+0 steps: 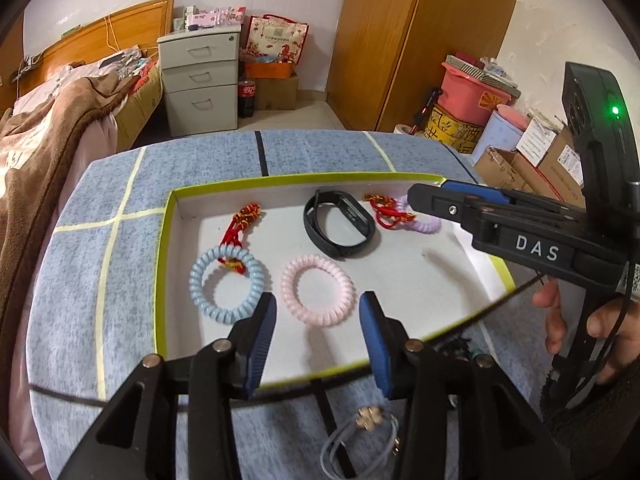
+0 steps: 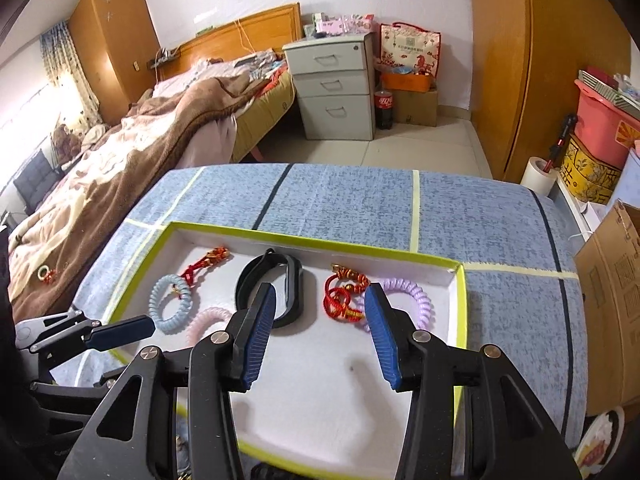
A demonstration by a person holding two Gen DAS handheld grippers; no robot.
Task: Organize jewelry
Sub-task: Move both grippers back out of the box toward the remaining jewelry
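A white tray with a green rim (image 1: pixel 162 240) (image 2: pixel 462 304) lies on the blue table. In it are a blue coil band (image 1: pixel 226 288) (image 2: pixel 173 304), a pink coil band (image 1: pixel 318 290) (image 2: pixel 206 322), a black wristband (image 1: pixel 340 222) (image 2: pixel 268 288), a purple coil band (image 1: pixel 424 226) (image 2: pixel 404 300) and two red cord bracelets (image 1: pixel 242 224) (image 2: pixel 344 296). My left gripper (image 1: pixel 318 316) is open and empty just in front of the pink band. My right gripper (image 2: pixel 320 312) is open and empty over the tray's right part. A grey cord bracelet (image 1: pixel 360 436) lies outside the tray, under the left gripper.
The right gripper's body (image 1: pixel 536 240) reaches over the tray's right side in the left wrist view. A bed (image 2: pixel 140 140), a grey drawer unit (image 2: pixel 332 84), a wooden wardrobe (image 2: pixel 532 60) and stacked boxes (image 1: pixel 532 152) stand around the table.
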